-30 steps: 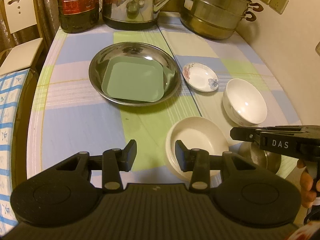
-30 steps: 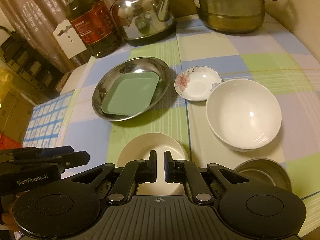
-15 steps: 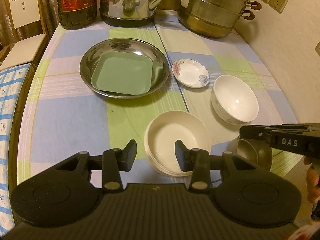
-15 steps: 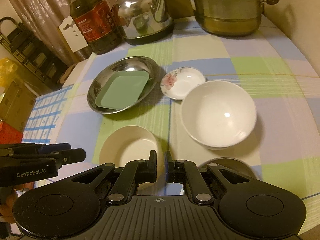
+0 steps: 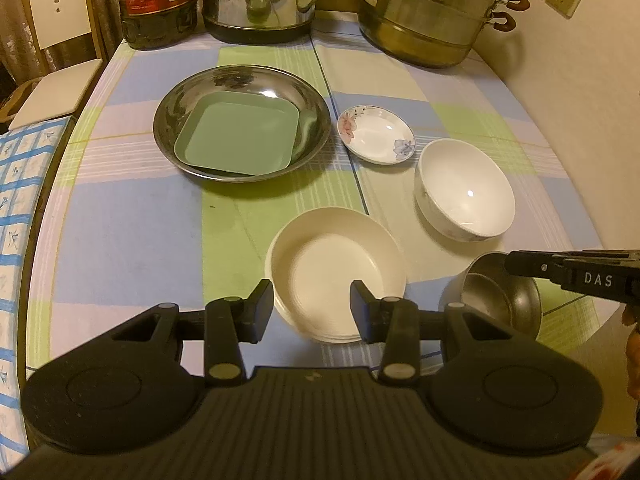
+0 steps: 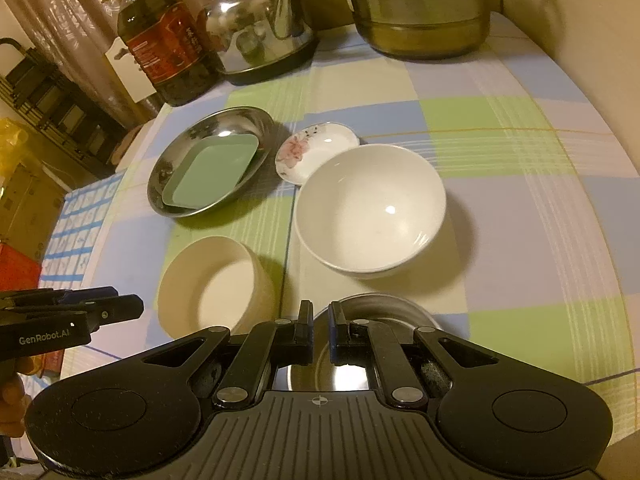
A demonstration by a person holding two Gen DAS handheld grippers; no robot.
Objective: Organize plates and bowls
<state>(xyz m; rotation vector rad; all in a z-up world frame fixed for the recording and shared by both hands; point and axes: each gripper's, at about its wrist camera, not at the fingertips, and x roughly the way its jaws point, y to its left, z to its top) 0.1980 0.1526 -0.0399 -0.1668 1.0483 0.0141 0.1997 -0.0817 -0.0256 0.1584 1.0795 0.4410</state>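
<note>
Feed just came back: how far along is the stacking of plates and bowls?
Done: green square plate sits in the steel basin. In hand: nothing; left gripper open over the cream plate, right gripper shut. Left: floral saucer, white bowl, small steel bowl remain separate.

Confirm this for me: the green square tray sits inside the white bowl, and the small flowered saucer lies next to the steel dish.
Not quite. The green square tray sits inside the steel dish, not the white bowl, which holds nothing. The left wrist view shows this plainly. The rest stands: the flowered saucer lies next to the steel dish.
</note>
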